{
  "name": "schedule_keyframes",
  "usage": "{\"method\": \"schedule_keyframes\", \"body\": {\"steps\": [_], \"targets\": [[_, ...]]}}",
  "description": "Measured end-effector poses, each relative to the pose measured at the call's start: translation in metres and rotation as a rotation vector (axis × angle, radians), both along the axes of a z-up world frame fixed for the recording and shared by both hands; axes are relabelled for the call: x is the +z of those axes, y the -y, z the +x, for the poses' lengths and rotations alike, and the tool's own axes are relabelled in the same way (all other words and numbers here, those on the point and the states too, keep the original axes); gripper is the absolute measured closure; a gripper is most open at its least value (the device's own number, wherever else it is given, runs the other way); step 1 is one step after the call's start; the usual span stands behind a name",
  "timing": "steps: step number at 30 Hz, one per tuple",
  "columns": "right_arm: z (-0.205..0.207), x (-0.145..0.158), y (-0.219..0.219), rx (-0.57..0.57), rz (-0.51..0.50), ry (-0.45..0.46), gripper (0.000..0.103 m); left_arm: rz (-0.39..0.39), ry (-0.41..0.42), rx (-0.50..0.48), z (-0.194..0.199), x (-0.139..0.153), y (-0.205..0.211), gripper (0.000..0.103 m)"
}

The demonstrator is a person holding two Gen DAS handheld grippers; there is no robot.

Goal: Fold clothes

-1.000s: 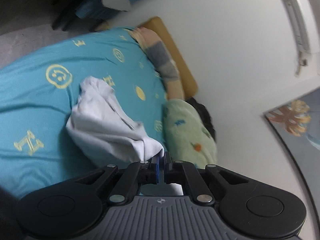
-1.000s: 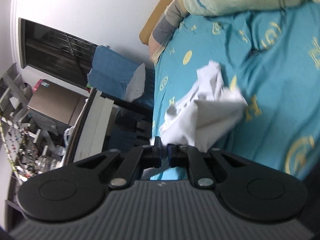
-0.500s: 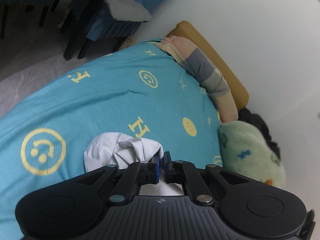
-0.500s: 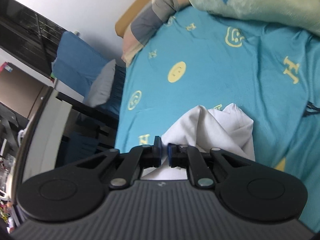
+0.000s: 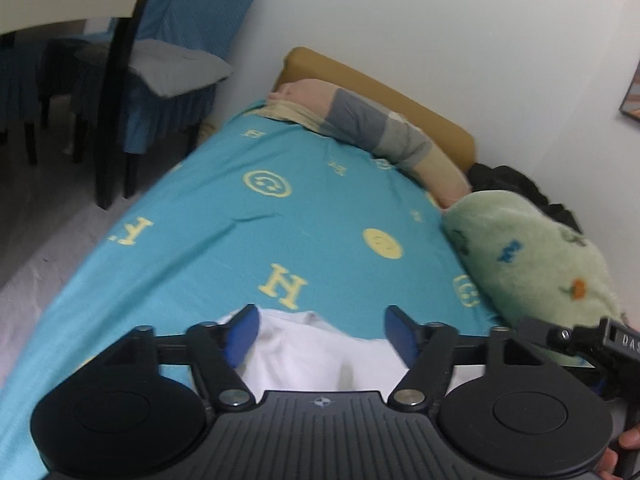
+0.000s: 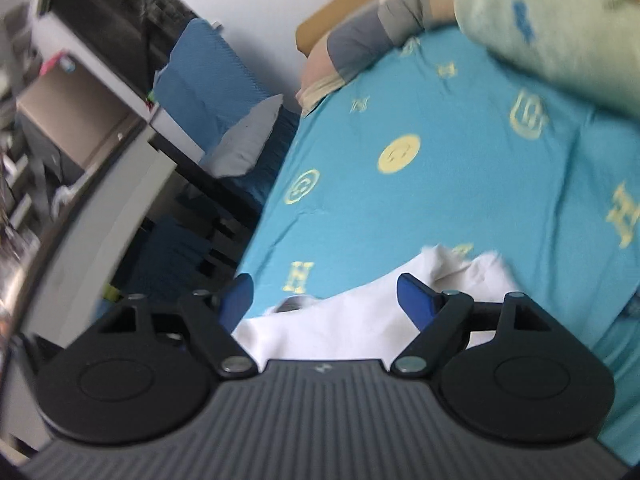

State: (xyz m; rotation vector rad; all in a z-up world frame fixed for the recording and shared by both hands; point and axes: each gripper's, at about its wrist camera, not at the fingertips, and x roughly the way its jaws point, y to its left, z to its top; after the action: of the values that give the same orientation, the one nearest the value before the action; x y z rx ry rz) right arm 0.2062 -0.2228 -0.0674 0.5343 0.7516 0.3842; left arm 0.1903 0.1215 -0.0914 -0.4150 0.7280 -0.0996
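Observation:
A white garment (image 5: pixel 320 356) lies bunched on the turquoise bed sheet (image 5: pixel 248 232), right below my left gripper (image 5: pixel 322 332). That gripper is open, its blue pads spread wide apart with the cloth loose between them. In the right wrist view the same white garment (image 6: pixel 352 320) spreads under my right gripper (image 6: pixel 326 298), which is open too, nothing pinched. Most of the garment is hidden behind both gripper bodies. Part of the other gripper (image 5: pixel 580 340) shows at the right edge of the left wrist view, with fingers of a hand (image 5: pixel 624 444) below it.
A green fleece blanket (image 5: pixel 532 256) lies at the bed's right side. A striped bolster pillow (image 5: pixel 368 124) rests against the tan headboard (image 5: pixel 380 88) and white wall. Left of the bed stand a blue-covered chair (image 5: pixel 176 76) and a dark table leg (image 5: pixel 116 112); shelves (image 6: pixel 48 128) beyond.
Both grippers were shut on the white garment while lowering it onto the bed. They have now opened wide and let it go, and it lies on the sheet.

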Motion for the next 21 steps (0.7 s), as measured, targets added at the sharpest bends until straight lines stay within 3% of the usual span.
{"method": "schedule_keyframes", "body": {"steps": [4,6,7,8,10,11,13,17,21], "targets": [[0.009,-0.025,-0.011,-0.023,-0.274,-0.001,0.021,0.048,-0.036,0.01,0.007,-0.013,-0.002,0.033],[0.013,-0.04,-0.015,-0.024,-0.339,0.002,0.023,0.058,-0.07,0.015,0.013,-0.023,-0.003,0.036],[0.014,-0.045,-0.017,-0.023,-0.348,0.006,0.031,0.065,-0.083,0.012,0.015,-0.028,-0.004,0.045],[0.014,-0.049,-0.019,-0.024,-0.349,0.011,0.036,0.072,-0.094,0.007,0.016,-0.032,-0.003,0.062],[0.012,-0.055,-0.022,-0.04,-0.363,0.01,0.072,0.072,-0.083,-0.002,0.015,-0.036,-0.003,0.083],[0.009,-0.055,-0.022,-0.063,-0.36,0.019,0.078,0.064,-0.067,-0.004,0.013,-0.036,-0.003,0.093],[0.003,-0.053,-0.024,-0.114,-0.352,0.046,0.093,0.013,-0.007,0.001,0.008,-0.031,-0.006,0.095],[-0.006,-0.038,-0.031,-0.193,-0.387,0.155,0.096,0.039,0.127,-0.003,0.002,-0.015,0.003,0.095],[0.009,-0.044,-0.031,-0.213,-0.393,0.147,0.095,0.058,0.058,0.009,0.016,-0.027,0.005,0.094]]}}
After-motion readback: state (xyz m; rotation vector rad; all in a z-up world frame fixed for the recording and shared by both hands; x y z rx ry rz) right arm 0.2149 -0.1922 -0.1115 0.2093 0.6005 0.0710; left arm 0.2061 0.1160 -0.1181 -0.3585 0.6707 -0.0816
